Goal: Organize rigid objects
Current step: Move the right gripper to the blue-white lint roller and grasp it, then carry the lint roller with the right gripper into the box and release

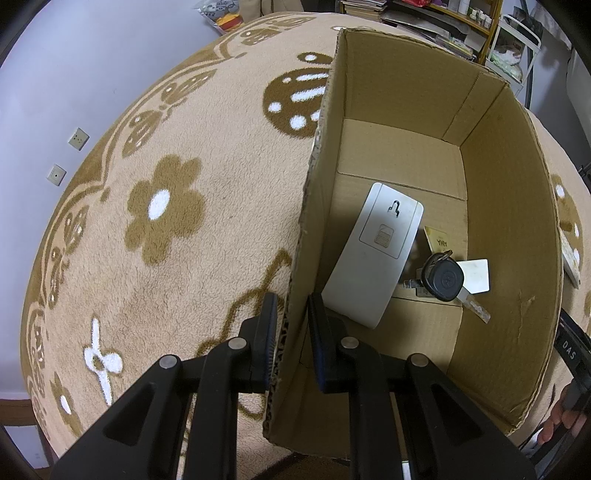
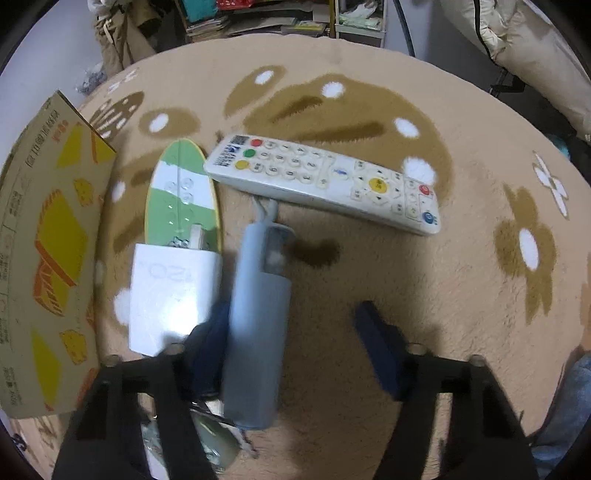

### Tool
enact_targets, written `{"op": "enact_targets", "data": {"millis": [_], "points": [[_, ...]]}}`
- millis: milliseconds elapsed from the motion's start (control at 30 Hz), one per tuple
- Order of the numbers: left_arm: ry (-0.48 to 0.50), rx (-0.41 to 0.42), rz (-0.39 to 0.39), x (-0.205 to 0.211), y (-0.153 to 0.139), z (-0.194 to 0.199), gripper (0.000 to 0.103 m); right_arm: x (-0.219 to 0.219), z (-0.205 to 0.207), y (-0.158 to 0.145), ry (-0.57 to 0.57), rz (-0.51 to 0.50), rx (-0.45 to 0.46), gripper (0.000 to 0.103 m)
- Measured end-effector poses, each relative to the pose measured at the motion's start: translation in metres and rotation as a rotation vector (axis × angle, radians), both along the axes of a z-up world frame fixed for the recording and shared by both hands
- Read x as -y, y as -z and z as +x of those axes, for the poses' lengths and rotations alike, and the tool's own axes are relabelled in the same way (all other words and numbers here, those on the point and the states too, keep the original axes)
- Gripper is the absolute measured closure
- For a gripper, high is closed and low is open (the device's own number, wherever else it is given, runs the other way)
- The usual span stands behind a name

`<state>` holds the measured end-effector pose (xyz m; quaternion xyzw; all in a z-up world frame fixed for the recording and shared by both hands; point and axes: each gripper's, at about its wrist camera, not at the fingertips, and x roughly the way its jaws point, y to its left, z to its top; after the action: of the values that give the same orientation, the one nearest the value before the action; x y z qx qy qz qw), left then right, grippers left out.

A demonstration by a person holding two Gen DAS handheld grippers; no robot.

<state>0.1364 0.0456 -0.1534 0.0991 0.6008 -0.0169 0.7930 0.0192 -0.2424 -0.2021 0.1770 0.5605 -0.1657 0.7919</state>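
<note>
Left gripper (image 1: 291, 325): clamped on near-left wall of cardboard box (image 1: 509, 229). Box holds white panel (image 1: 373, 254) and car key (image 1: 445, 278). Right gripper (image 2: 295, 343): jaws apart, grey-blue case (image 2: 258, 325) between them, left pad touching. Remote control (image 2: 325, 177) beyond; white charger (image 2: 173, 291) left. Surface: beige flower-patterned carpet (image 1: 192, 155). Room: cluttered shelves (image 1: 461, 22) far.

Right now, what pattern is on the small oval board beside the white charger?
Green and white stripes with a yellow edge, clearest in the right wrist view.
</note>
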Motion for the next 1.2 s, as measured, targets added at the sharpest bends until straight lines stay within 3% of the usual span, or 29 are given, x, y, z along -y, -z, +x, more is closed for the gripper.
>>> {"op": "enact_targets", "data": {"millis": [33, 100, 367, 700, 1200], "points": [[0.0, 0.0, 0.0, 0.0, 0.0, 0.0, 0.087, -0.002, 0.001, 0.0, -0.01, -0.008, -0.004, 0.064], [0.001, 0.0, 0.002, 0.0, 0.0, 0.0, 0.087, -0.008, 0.003, 0.0, -0.028, -0.042, -0.023, 0.074], [-0.002, 0.002, -0.003, 0.001, 0.0, -0.001, 0.088, -0.004, -0.004, -0.008, -0.013, -0.018, 0.006, 0.074], [-0.007, 0.001, -0.013, 0.002, -0.001, -0.002, 0.089, -0.01, 0.001, -0.043, -0.016, -0.047, 0.079, 0.074], [-0.013, 0.003, -0.007, 0.003, -0.002, -0.003, 0.088, -0.031, 0.006, -0.12, -0.072, -0.025, 0.336, 0.074]]}}
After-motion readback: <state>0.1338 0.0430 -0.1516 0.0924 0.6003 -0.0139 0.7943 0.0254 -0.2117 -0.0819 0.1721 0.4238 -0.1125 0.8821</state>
